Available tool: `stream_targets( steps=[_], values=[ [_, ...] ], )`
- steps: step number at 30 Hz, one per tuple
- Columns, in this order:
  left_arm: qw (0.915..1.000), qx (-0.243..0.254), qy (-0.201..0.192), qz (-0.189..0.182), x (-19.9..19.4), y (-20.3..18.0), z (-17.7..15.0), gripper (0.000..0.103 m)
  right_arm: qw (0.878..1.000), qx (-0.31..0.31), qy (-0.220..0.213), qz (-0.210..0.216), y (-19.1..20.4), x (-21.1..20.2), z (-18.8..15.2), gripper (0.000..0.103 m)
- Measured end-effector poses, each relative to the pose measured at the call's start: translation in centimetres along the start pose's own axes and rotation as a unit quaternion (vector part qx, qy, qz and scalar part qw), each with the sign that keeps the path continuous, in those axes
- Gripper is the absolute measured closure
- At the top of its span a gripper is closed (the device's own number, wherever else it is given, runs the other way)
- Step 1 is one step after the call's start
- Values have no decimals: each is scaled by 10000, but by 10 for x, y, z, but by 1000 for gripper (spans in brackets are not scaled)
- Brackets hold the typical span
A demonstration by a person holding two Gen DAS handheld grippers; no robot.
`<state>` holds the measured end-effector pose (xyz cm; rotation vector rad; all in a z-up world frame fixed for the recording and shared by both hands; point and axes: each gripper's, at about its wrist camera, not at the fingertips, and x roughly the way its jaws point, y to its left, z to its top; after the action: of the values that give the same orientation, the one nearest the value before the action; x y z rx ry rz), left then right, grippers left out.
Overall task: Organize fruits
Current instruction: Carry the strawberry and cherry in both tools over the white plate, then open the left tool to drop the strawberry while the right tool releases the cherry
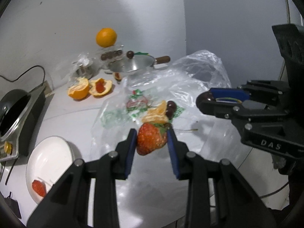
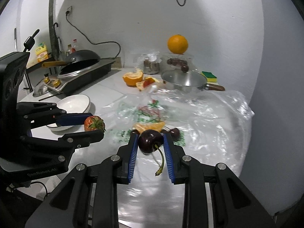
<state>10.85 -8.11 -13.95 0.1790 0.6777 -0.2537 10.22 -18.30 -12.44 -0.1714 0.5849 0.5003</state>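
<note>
The left gripper pinches a plump red strawberry with seeded skin and a green leafy cap between its ribbed blue fingers, lifted above the glossy white counter. The right gripper pinches a dark, shiny round cherry, its thin curved green stem hanging down between the fingers. Beneath both lies a crinkled clear plastic bag with green and red print, carrying peeled orange segments and more dark cherries. To the left sits a smooth white ceramic bowl holding a red strawberry piece. Far off stand a whole round orange and a lidded steel pan.
</note>
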Motion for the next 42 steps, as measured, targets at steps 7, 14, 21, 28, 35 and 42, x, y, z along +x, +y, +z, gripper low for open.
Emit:
stream_targets(
  steps=[7, 14, 21, 28, 35, 42],
  values=[
    [9998, -213, -39, 51, -16, 30, -19, 70, 9998, -166, 25, 84, 31, 8, 8, 74],
    [9991, -399, -61, 125, -28, 57, -34, 70, 9992, -348, 80, 157, 63, 18, 16, 74],
    [9980, -609, -86, 173, -35, 87, -51, 70, 9983, -523, 137, 234, 94, 29, 24, 74],
    [9967, -767, -115, 250, -43, 116, -67, 70, 9969, -677, 197, 346, 121, 43, 33, 74],
    [9943, -997, -114, 371, -47, 146, -80, 70, 9949, -841, 273, 494, 148, 57, 39, 74],
    [9920, -1177, -60, 456, -46, 174, -94, 70, 9924, -981, 348, 660, 173, 74, 46, 74]
  ],
)
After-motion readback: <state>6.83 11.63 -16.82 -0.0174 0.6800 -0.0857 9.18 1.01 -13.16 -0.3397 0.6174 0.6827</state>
